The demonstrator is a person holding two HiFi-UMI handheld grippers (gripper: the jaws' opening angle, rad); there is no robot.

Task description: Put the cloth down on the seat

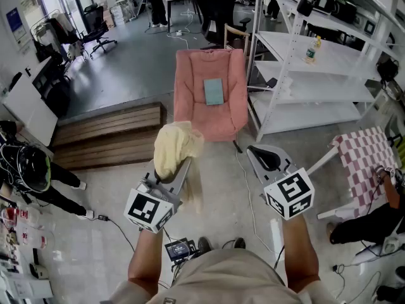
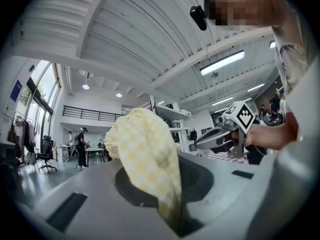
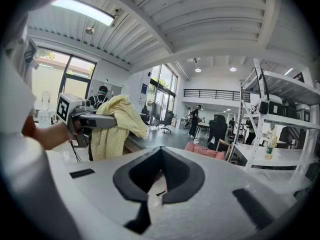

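Note:
A pale yellow checked cloth [image 1: 174, 145] hangs in a bunch from my left gripper [image 1: 181, 170], which is shut on it. In the left gripper view the cloth [image 2: 147, 154] fills the space between the jaws and drapes over them. The pink padded chair [image 1: 209, 116] stands on the floor ahead, beyond the cloth, with a small teal pad [image 1: 214, 91] lying on it. My right gripper [image 1: 253, 151] is held to the right of the cloth at about the same height, shut, with nothing in it [image 3: 159, 151]. From the right gripper view the cloth [image 3: 117, 121] hangs at the left.
White metal shelving [image 1: 304, 75] stands right of the chair, with a bottle [image 1: 311, 49] on a shelf. A low wooden platform [image 1: 107, 135] lies to the chair's left. A pink-and-white checked seat [image 1: 364, 157] and a crouching person [image 1: 373, 214] are at the right. Cables run across the floor.

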